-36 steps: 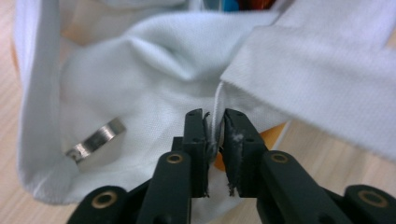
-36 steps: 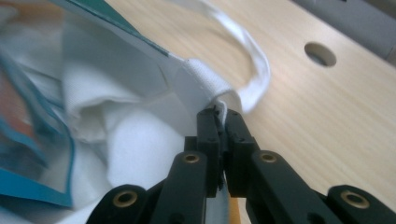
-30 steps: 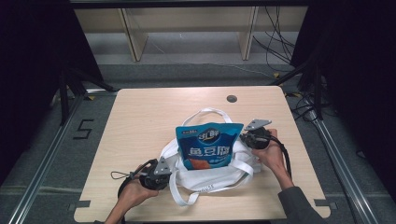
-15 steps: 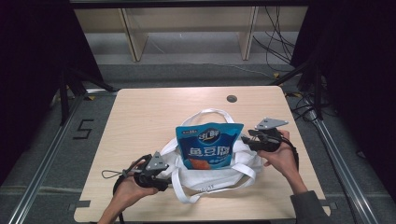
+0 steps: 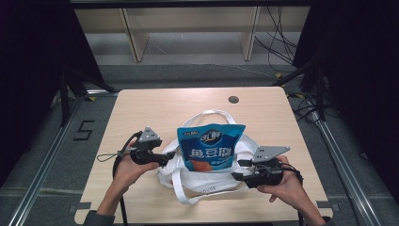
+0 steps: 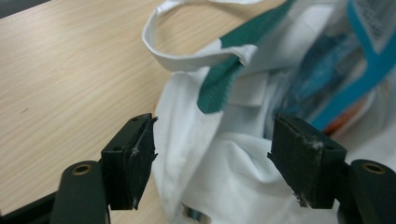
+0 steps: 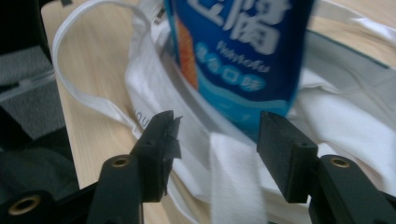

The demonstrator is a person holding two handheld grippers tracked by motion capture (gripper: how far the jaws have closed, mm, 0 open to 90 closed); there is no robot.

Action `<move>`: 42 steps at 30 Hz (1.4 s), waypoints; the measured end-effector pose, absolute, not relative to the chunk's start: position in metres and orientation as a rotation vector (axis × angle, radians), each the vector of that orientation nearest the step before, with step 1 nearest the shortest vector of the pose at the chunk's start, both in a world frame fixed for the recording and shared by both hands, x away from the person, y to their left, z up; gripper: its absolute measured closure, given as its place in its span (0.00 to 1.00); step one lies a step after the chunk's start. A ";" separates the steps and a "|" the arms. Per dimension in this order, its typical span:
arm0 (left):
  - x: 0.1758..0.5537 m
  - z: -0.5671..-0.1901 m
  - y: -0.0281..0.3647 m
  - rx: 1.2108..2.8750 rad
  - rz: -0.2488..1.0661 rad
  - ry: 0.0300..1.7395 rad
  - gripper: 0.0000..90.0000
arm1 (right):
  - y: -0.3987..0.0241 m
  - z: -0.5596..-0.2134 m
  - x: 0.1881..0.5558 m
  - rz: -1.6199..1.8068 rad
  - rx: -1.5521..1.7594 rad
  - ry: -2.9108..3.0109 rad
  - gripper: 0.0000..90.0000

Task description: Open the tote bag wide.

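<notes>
White tote bag [image 5: 207, 176] hiding blue snack pouch's [image 5: 210, 147] base, left gripper [image 6: 212, 161] and right gripper [image 7: 215, 149] jaws released

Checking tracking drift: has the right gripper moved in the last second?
Yes. In the high view the right gripper has come toward the person and now sits farther from the dark round spot on the table, low beside the white bag.

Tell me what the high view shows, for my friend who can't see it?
A blue snack bag stands up in a white cloth bag on a wooden table. A person's hands hold an open left claw and right claw at each side of the cloth bag.
</notes>
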State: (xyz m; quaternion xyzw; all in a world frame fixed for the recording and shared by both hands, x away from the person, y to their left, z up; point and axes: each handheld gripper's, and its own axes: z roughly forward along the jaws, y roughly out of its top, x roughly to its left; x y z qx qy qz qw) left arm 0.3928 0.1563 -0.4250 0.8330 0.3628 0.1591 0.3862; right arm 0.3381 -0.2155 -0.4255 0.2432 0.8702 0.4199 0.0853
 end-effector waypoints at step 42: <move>0.394 -0.454 0.150 2.074 0.374 0.927 0.88 | -0.240 -0.424 0.374 1.073 0.823 2.326 0.79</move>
